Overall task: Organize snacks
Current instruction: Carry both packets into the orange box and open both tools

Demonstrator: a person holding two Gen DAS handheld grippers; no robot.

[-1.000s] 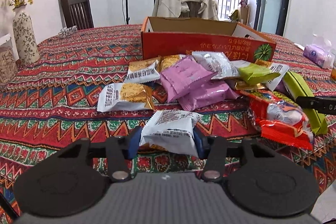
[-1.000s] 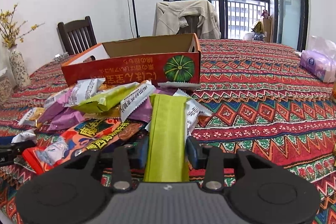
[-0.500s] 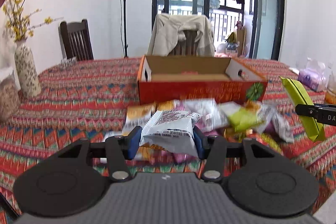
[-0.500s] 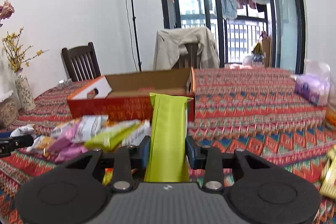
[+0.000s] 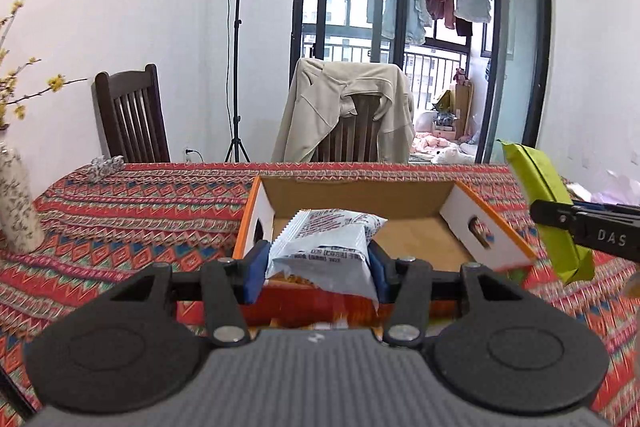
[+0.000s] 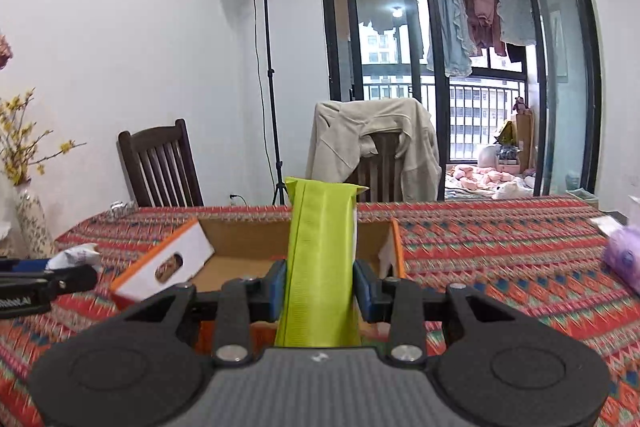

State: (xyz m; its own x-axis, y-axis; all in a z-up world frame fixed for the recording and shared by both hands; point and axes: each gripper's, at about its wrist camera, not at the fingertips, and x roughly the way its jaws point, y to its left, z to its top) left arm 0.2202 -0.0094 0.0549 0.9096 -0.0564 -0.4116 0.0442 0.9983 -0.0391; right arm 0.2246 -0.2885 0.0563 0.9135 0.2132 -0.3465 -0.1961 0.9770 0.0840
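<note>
Left wrist view: a white snack packet (image 5: 326,251), clamped by the left gripper (image 5: 318,263), and a green snack bar (image 6: 322,259), clamped by the right gripper (image 6: 320,291), are held at the near edge of the open cardboard box (image 5: 400,199), where the limp wrappers could be snagged on the near wall.

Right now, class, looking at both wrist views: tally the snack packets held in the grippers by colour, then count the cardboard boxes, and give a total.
White snack packet, in the left gripper: 1
Green snack packet, in the right gripper: 1
Cardboard box: 1
Total: 3
</note>
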